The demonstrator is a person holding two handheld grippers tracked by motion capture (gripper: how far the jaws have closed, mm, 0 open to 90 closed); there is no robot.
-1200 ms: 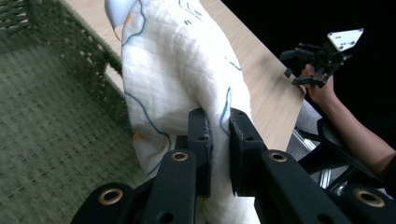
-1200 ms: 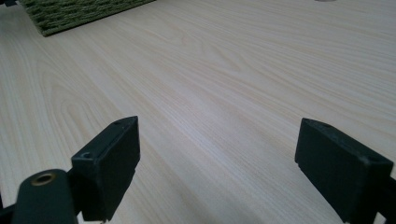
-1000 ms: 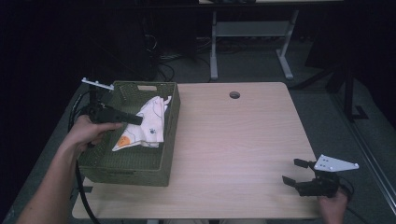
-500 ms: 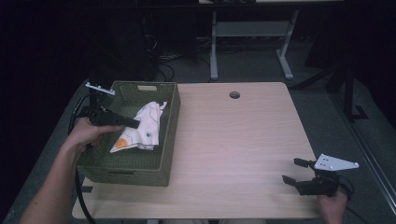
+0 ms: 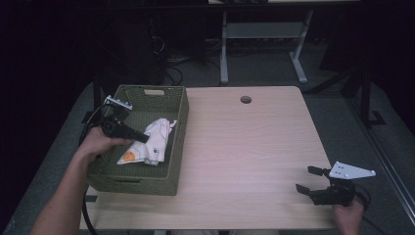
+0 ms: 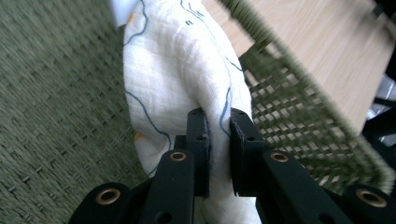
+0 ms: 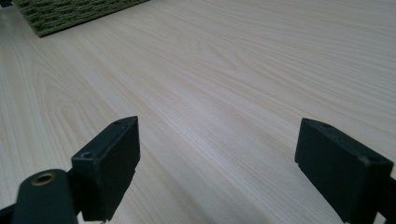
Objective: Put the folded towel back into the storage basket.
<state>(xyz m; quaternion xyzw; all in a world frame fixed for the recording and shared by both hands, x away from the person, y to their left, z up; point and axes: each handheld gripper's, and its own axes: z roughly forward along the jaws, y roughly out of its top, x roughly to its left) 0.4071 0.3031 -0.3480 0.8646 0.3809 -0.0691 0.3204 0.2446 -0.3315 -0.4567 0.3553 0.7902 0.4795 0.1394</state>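
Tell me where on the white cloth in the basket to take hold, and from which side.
Probably pinch a raised fold on top of the cloth, coming from above. It lies crumpled in the green basket, whose walls block a sideways approach. The left hand-held gripper is shut on such a fold.

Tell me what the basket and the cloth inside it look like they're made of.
The basket looks like woven fibre or plastic cord, matte olive green; open lattice gaps show in its wall. The cloth, pinched by the left gripper, looks like soft crinkled cotton gauze, white with blue lines and orange spots, from its fine weave and loose folds.
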